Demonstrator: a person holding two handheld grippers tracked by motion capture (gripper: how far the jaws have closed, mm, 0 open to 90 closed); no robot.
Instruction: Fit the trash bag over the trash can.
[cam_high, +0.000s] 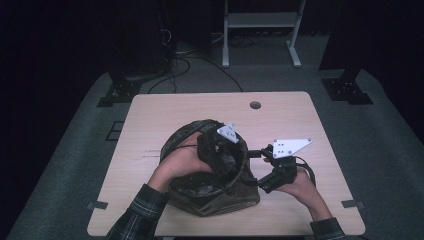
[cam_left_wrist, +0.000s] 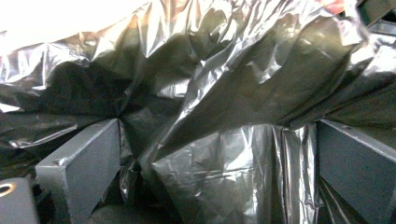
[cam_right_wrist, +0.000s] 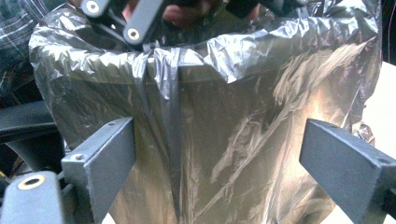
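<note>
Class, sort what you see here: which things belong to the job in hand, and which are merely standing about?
In the job: bin bag; left hand-held gripper, inside the bag; right hand-held gripper, at its outside.

Standing about: table; white frame; floor cables.

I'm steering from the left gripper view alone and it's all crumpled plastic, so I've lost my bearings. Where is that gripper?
Observer: The left gripper is down inside the mouth of the bin bag, which lines a round bin on the table.
Operator: And the other gripper?
Observer: The right gripper is outside the bin, at its right-hand side, pointing at the rim.
Operator: Has it got hold of the bag?
Observer: No. In the right gripper view its jaws stand wide apart, with the bag's outer wall between them, ungripped.
</note>
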